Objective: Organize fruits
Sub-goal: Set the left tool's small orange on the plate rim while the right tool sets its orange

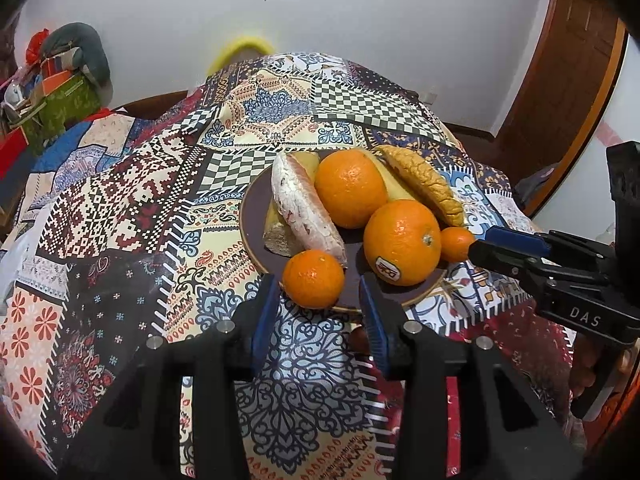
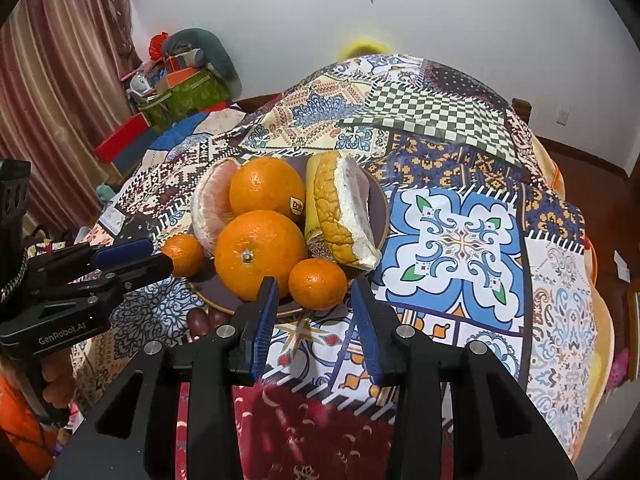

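Observation:
A dark plate (image 1: 256, 236) on the patchwork cloth holds two big oranges (image 1: 402, 242) (image 1: 350, 188), peeled pomelo wedges (image 1: 304, 204), a banana and a yellow pomelo piece (image 1: 424, 184). A small mandarin (image 1: 314, 278) sits on the plate's near rim, level with the tips of my left gripper (image 1: 317, 283). The pads stand apart from it, so this gripper is open. A second small mandarin (image 2: 317, 283) rests on the rim's other side, just ahead of my right gripper (image 2: 313, 286), also open with a gap on each side. Each gripper shows in the other view: right gripper (image 1: 478, 245), left gripper (image 2: 160, 255).
The patterned cloth (image 2: 464, 240) stretches wide to the right of the plate. Two dark round fruits (image 2: 200, 320) lie on the cloth by the plate's near edge. Boxes and bags (image 2: 180, 80) pile up at the back left, with a curtain (image 2: 48, 100) beside them.

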`<state>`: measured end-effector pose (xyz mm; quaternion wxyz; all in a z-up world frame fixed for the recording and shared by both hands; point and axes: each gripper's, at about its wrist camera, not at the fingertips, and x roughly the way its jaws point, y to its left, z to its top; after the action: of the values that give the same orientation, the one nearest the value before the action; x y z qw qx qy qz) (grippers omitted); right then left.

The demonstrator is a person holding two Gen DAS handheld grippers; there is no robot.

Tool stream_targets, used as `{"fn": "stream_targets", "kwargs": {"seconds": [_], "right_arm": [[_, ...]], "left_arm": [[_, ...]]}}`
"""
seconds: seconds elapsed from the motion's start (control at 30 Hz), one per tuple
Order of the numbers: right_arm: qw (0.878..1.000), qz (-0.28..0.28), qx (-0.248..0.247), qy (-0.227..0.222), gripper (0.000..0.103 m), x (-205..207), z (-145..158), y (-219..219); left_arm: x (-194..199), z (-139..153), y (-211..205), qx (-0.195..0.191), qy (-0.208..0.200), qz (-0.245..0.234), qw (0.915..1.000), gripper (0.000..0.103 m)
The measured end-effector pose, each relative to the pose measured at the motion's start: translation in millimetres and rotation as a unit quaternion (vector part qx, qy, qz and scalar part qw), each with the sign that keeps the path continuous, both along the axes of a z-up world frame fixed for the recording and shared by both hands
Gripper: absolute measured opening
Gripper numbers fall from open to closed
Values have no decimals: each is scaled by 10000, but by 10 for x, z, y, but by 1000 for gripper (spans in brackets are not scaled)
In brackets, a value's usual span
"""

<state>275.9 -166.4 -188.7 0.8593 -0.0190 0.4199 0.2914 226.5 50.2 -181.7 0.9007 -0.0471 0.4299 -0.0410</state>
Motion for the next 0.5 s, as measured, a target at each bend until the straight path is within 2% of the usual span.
{"fn": "stream_targets", "kwargs": {"seconds": [0.23, 0.5], "right_arm": [[10000, 20, 14, -41, 35, -108, 34, -43], [9999, 107, -71, 64, 35, -234, -54, -34]], "left_arm": [[-126, -12, -95, 16, 76, -94, 9999, 45], [-164, -184, -264, 6, 344, -308, 9989, 45]]}}
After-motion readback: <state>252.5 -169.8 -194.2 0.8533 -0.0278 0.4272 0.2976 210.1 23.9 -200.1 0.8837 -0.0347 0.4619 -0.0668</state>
